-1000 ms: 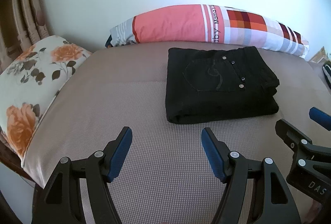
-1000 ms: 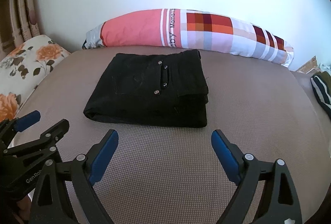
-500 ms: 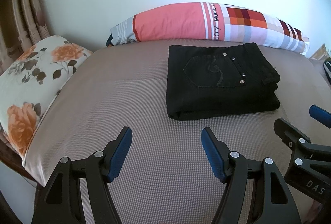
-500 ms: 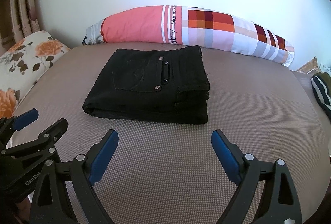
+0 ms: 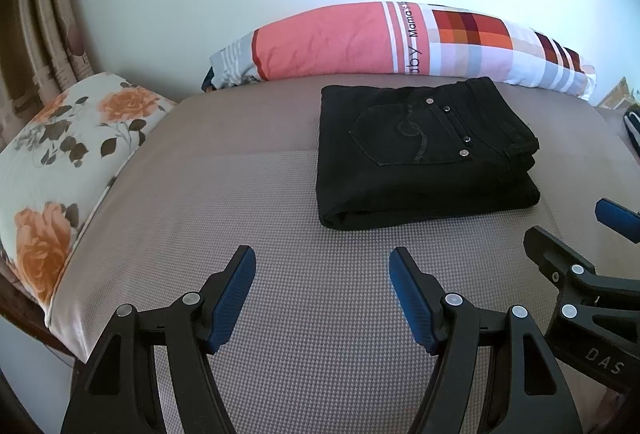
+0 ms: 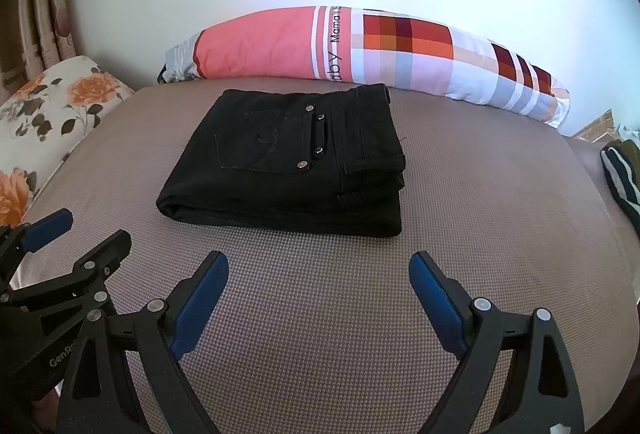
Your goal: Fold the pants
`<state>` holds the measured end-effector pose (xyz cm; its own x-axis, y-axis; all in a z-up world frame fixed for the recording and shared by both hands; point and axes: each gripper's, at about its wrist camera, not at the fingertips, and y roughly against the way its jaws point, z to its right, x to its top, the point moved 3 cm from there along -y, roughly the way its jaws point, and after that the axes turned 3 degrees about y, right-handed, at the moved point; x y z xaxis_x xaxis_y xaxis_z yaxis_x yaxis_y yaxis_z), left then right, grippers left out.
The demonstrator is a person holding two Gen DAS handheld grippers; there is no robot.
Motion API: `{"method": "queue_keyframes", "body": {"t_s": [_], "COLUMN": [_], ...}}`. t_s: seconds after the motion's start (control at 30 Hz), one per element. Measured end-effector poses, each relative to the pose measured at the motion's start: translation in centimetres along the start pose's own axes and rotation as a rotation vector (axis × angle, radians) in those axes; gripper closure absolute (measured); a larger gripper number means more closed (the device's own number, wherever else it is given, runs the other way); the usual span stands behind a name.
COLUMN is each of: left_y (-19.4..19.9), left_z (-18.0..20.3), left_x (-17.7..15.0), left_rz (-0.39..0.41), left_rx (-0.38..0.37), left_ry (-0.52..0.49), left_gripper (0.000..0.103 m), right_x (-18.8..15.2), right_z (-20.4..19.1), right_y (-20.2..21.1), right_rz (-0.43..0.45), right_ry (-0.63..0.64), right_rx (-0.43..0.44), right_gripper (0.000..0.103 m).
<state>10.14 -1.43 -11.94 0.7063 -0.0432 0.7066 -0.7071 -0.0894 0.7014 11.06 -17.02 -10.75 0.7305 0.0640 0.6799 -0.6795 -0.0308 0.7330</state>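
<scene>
The black pants (image 6: 288, 161) lie folded flat on the bed (image 6: 480, 234), at twelve o'clock from both tools. The left gripper (image 5: 322, 294) and right gripper (image 6: 318, 298) gape wide, holding nothing, so the job looks done.

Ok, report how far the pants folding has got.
Done: the black pants lie as a compact folded stack on the bed, back pocket up, in front of the long pillow. In hand: nothing; the left gripper and right gripper are both open and empty, short of the stack. Left: apparently nothing, unless the slightly uneven right-hand edges should be squared.
</scene>
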Motion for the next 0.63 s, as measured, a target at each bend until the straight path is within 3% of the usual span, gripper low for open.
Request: {"method": "queue_keyframes", "body": {"t_s": [0.63], "left_y": [-0.34], "left_z": [0.12], "left_x": [0.20], "left_rz": [-0.007], "left_rx": [-0.011], "left_ry": [-0.013], "left_gripper": [0.033], "right_x": [0.04], "right_z": [0.28], "right_y": [-0.34], "right_rz": [-0.005], "right_ry": [-0.005], "right_rx": [-0.002], "right_gripper": [0.013]}}
